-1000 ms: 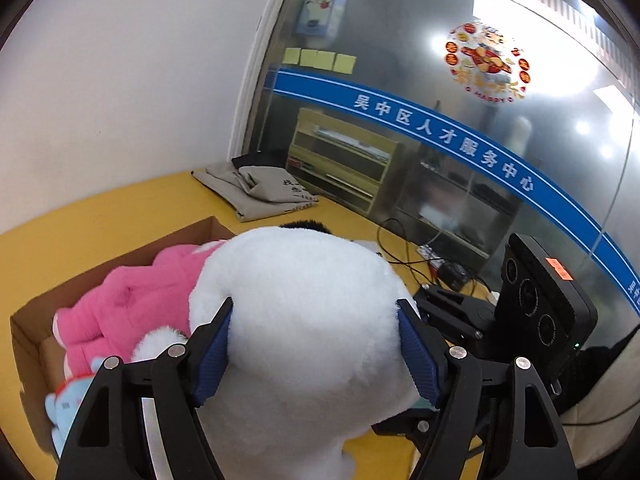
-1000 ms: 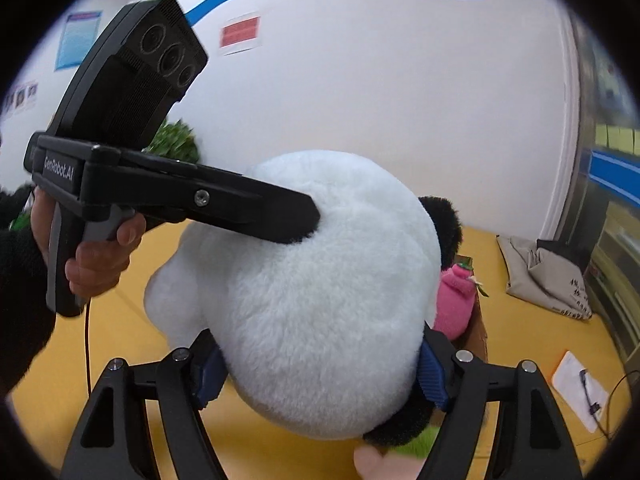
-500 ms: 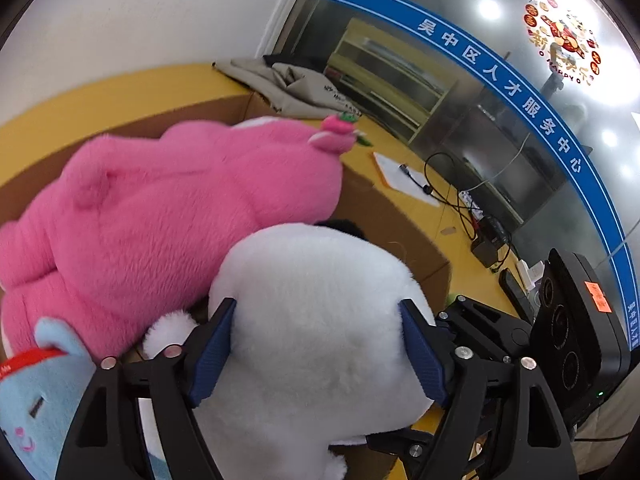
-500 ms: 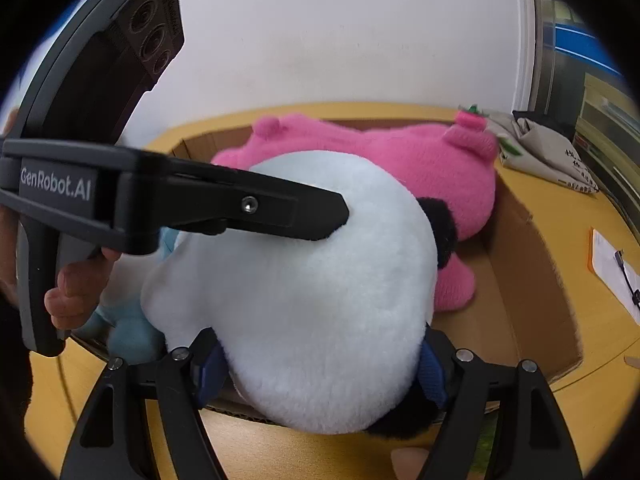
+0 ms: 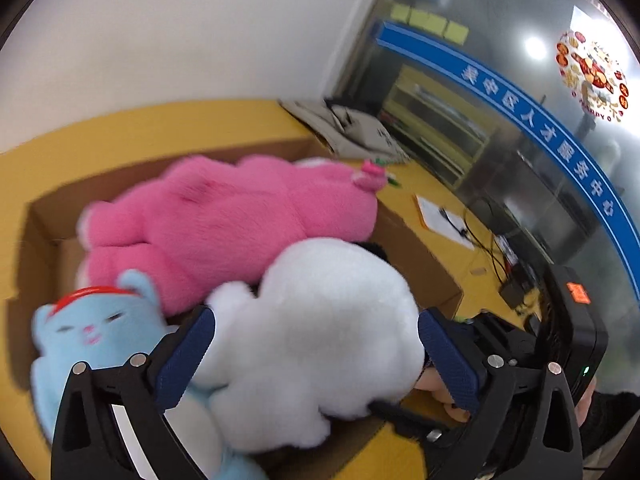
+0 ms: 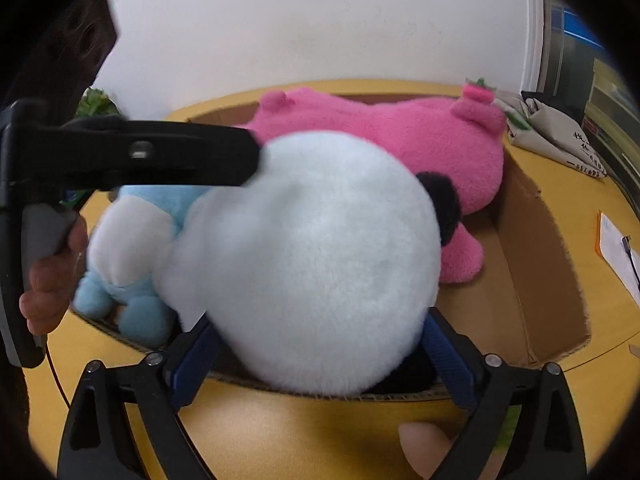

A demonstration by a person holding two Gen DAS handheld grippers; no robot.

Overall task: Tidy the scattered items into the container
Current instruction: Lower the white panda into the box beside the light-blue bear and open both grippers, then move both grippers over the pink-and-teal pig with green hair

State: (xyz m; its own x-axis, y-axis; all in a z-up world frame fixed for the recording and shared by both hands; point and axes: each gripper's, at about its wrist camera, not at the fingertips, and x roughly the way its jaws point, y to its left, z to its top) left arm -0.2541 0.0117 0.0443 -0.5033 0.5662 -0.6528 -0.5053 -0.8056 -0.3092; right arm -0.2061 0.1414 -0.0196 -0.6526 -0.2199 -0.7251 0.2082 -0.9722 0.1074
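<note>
Left wrist view, from left to right: the blue plush [image 5: 92, 332] lies at the near left of the cardboard box [image 5: 416, 256], the pink plush [image 5: 240, 220] stretches across its middle, and the white panda plush [image 5: 320, 336] now sits low inside the box, against both. A second ago the panda was carried above the box rim; it has since been lowered in. The left hand-held gripper [image 5: 316, 354] is spreading, its blue pads [image 5: 186, 354] standing at the flanks of the fur with no visible squeeze, where earlier they dented it. Right wrist view, from left to right: the person's hand [image 6: 48, 276] holds the left tool, the blue plush [image 6: 132, 280] shows behind it, and the panda [image 6: 312, 264] fills the centre with its black ear [image 6: 440, 200] toward the pink plush [image 6: 400, 148]. The right hand-held gripper [image 6: 316, 356] is likewise opening under the panda, its jaws wider than before. Judged from this, the panda is being released into the box on the yellow bench [image 6: 300, 428], so this item appears delivered; withdrawal without snagging the fur would come next.
</note>
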